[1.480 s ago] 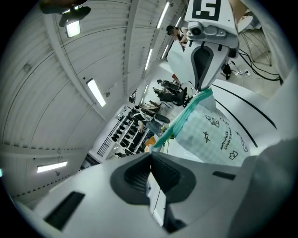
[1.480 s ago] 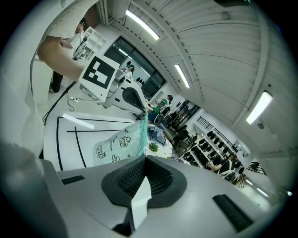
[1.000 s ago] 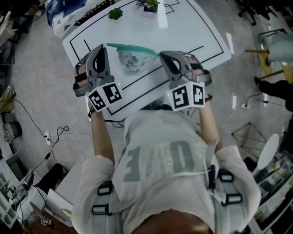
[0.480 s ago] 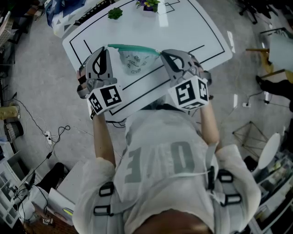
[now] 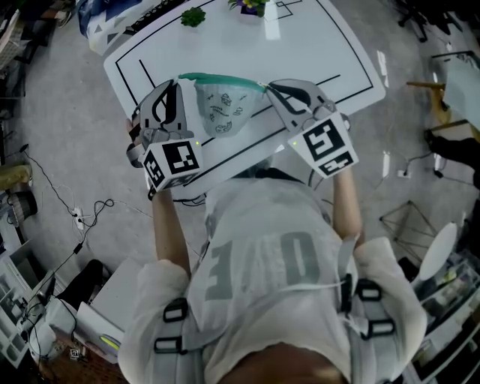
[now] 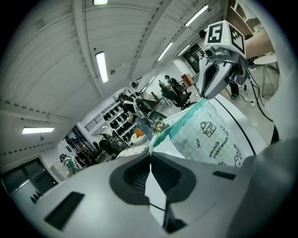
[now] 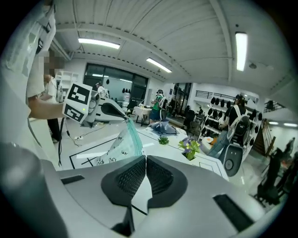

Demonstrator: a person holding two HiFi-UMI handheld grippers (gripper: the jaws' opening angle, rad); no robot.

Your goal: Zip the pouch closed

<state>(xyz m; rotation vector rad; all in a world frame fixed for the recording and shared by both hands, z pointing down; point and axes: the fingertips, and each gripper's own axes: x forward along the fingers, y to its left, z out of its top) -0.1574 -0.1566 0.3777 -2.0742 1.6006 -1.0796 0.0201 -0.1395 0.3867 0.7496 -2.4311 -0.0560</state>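
Above the near edge of the white table (image 5: 300, 45) with black outlines, the translucent plastic pouch (image 5: 219, 112) hung in the air, clear of the surface. It was printed with small black doodles, among them a little house and some lettering. A teal zip strip (image 5: 221, 78) ran along its top edge, pulled into a nearly straight line, and the body sagged below it in a rounded belly. Whether the zip was open or closed along its length could not be told, and no slider could be made out.

The 2 ends of that strip were pinched. The left gripper (image 5: 178, 78) had its jaws pressed together on the left corner, with the pouch fanning out from the tips in its own view. The right gripper (image 5: 267, 87) had its jaws clamped on the right corner the same way.

Farther back on the table stood a small green plant (image 5: 193, 15) and a potted purple-flowered plant (image 5: 250, 6).
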